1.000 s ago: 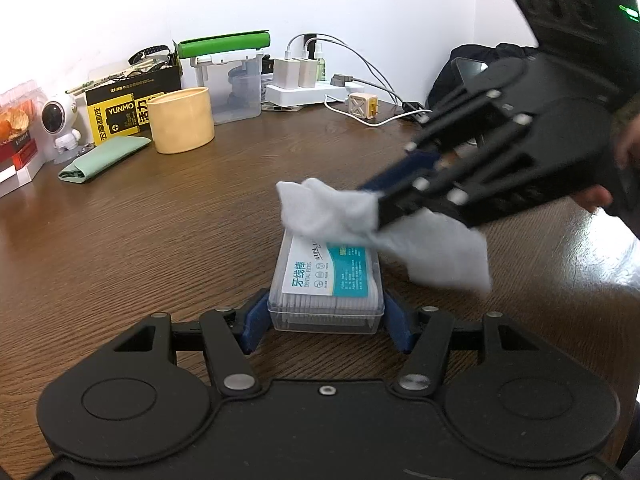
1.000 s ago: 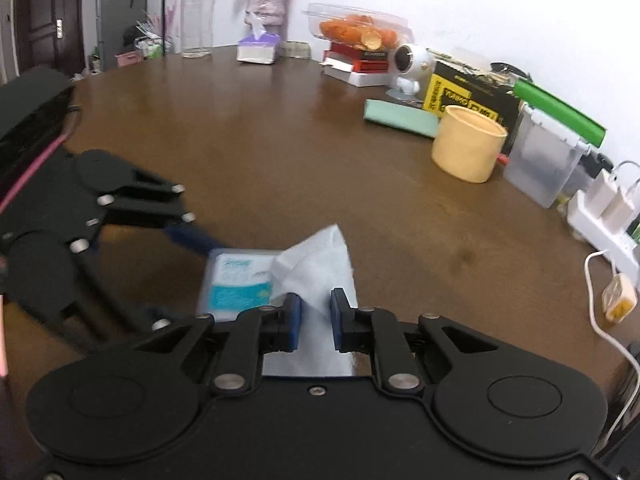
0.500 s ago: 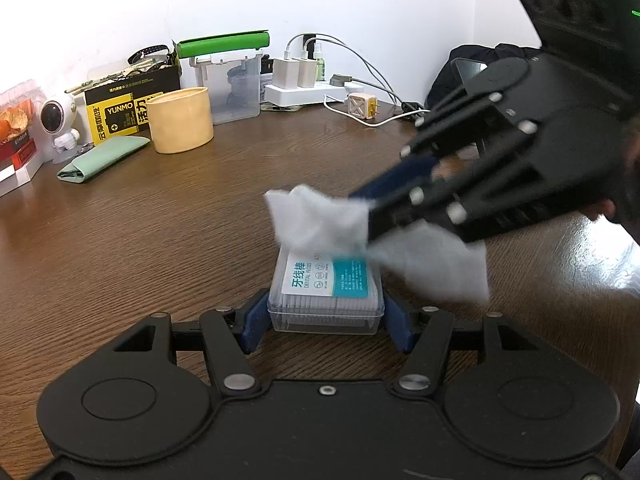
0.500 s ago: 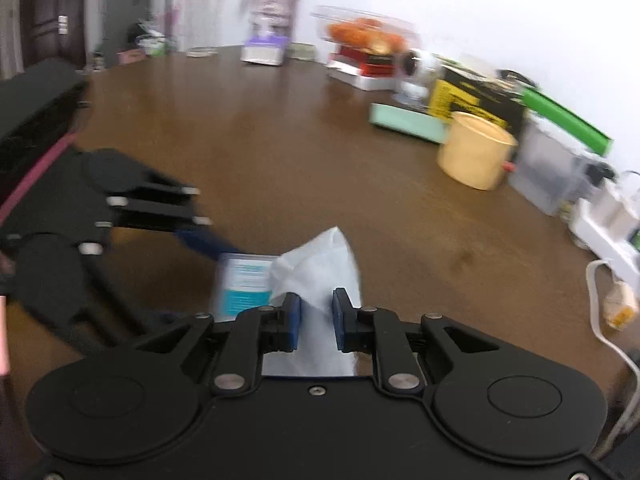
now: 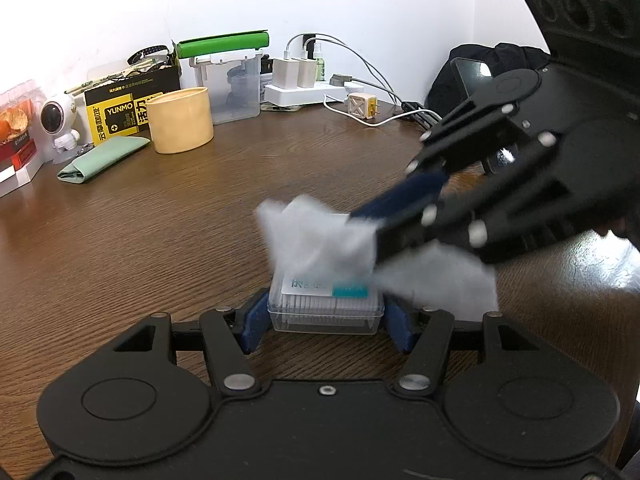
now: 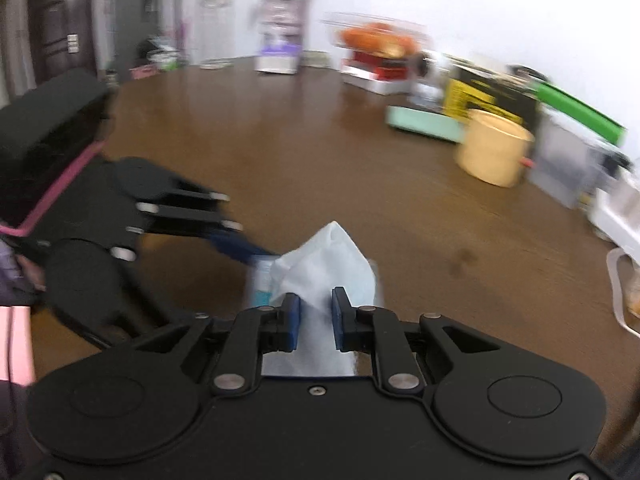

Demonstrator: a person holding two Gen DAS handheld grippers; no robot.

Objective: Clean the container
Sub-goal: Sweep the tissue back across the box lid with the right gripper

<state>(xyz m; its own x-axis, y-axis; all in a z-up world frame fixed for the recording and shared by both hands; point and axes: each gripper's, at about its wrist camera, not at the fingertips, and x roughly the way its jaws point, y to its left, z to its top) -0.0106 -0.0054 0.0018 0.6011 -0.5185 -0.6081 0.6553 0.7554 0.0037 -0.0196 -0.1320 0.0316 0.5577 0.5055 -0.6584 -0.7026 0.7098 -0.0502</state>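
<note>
The small clear plastic box with a white and teal label (image 5: 326, 308) sits on the brown wooden table (image 5: 160, 232), well in from its edges and towards the near side, clamped at its two short ends between the blue pads of the left gripper (image 5: 326, 320), whose jaws are closed on it; over the lid lies a crumpled white paper wipe (image 5: 320, 240), covering the far part of the label and spilling off the box's right side onto the wood; the right gripper (image 6: 316, 318) comes in from the right, tilted downward, its jaws pinched on that wipe, with the paper bunched up between the blue pads and fanning out ahead of them; its view is blurred. Along the table's far edge, against the white wall, stand a pale yellow cylindrical cup (image 5: 182, 120), a folded green cloth (image 5: 104, 158), a black and yellow battery box (image 5: 128, 104), a clear plastic container with a green lid (image 5: 230, 80), and a white power strip with chargers (image 5: 308, 88); a small white astronaut figure (image 5: 58, 122) stands towards the far left corner.
</note>
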